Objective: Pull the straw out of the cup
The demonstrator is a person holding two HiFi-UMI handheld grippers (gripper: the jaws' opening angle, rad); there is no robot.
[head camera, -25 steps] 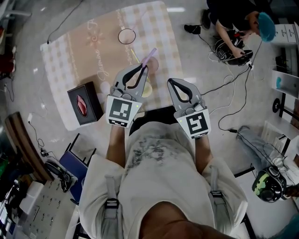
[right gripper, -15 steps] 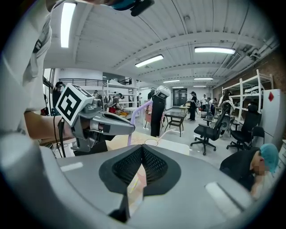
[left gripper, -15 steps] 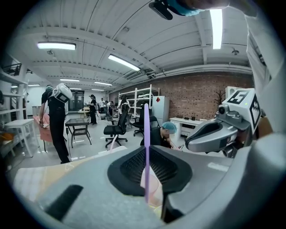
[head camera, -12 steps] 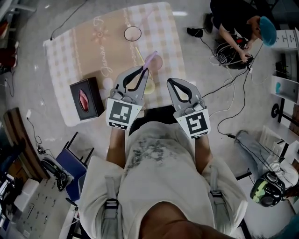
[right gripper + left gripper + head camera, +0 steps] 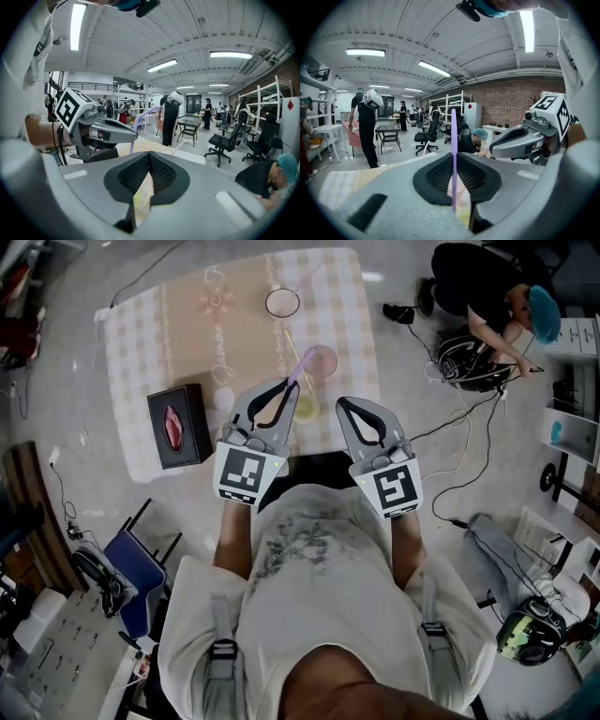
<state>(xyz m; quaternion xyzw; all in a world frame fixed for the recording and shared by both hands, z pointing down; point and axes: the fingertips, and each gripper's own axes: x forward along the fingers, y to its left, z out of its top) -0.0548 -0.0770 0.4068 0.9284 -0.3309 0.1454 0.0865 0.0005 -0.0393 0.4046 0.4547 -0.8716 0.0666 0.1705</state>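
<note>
left tool [image 5: 290, 383] is clamped on the purple straw [image 5: 301, 364], pads pinching it around mid-length. In the left gripper view the straw crosses the jaws top to bottom, so its long axis is roughly upright, upper end leaning far and slightly right

right tool [image 5: 343, 405] has its jaws together with nothing in them. It hangs just right of the left tool, over the near edge of the desk [image 5: 187, 324]

relation that matters: the straw's lower end pokes out below the left tool's jaws, above the yellowish cup [image 5: 306, 409]. That cup sits just right of the left tool tip, between the two tools. In the left gripper view the lower end looks free of the rim, but the head view hides it behind the tool, so clearance is not confirmed

the pink cup [image 5: 323, 362] stands farther back. The straw's upper end overlaps its rim in the head view, judged line-of-sight only, not contact

judgement: extraction is done or nearly done. Any remaining travel should run along the straw's own axis, upward. Sideways drift to the right could catch the rim and tip the cup. The left hand owns the move. The right tool is the nearer one to the cup's right side and could steady it, but would have to open first
</note>
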